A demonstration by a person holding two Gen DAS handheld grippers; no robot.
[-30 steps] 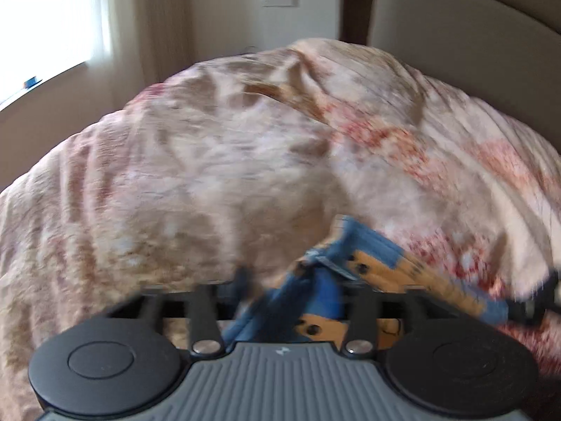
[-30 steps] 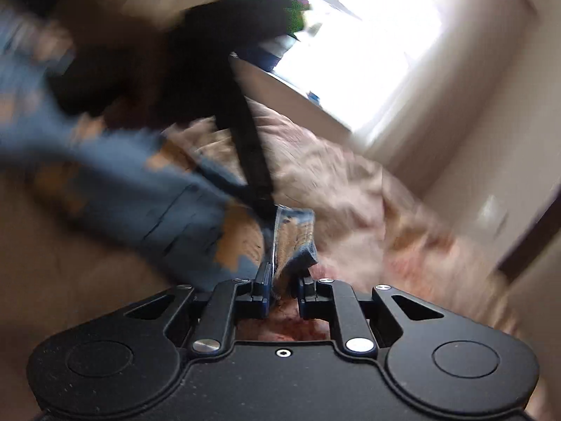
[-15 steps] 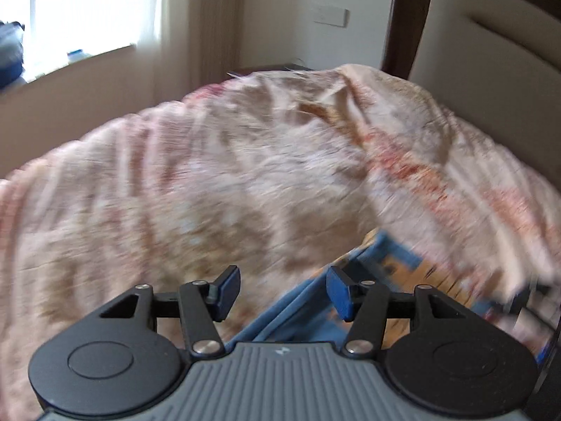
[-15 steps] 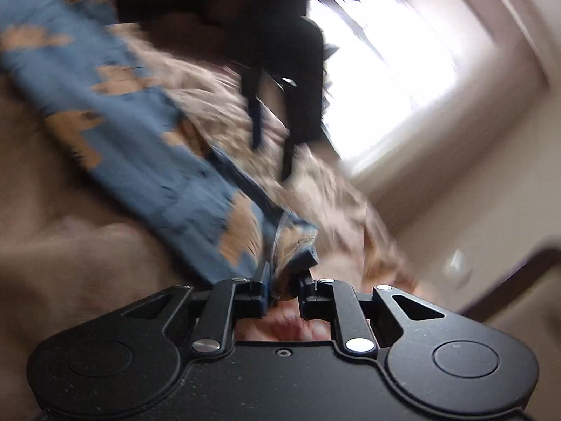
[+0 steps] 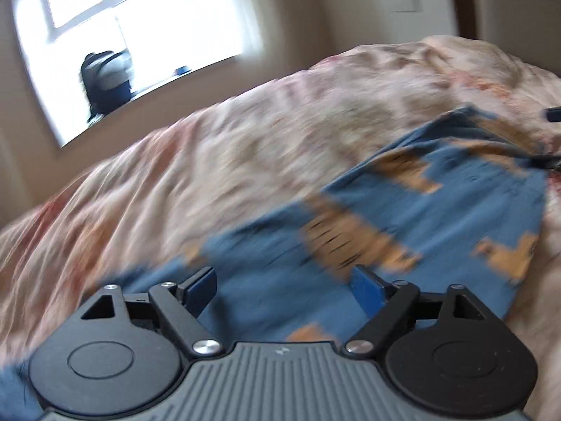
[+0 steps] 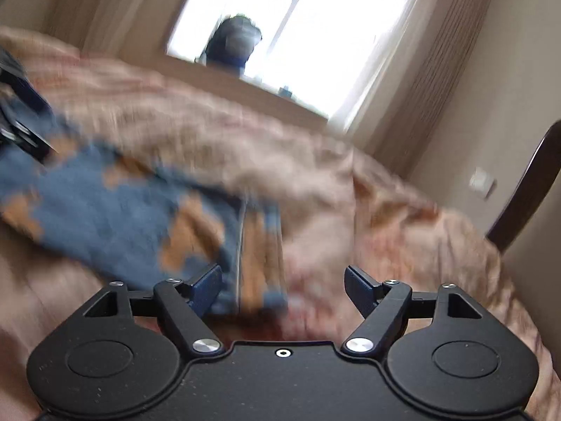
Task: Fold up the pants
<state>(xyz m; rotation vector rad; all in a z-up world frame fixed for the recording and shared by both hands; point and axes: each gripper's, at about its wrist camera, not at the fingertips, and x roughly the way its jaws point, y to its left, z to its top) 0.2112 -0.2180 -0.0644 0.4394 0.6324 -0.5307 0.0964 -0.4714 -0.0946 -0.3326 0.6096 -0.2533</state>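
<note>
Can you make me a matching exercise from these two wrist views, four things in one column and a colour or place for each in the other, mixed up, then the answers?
Things:
1. pants
2. bedspread
3. backpack
4. wall switch

Descriptions:
A. sits on the window sill
B. blue with orange patches, spread on the bed
C. pale plate on the wall beyond the bed
D. beige with reddish pattern, covers the bed

Pairs: 1-B, 2-D, 3-A, 4-C
</note>
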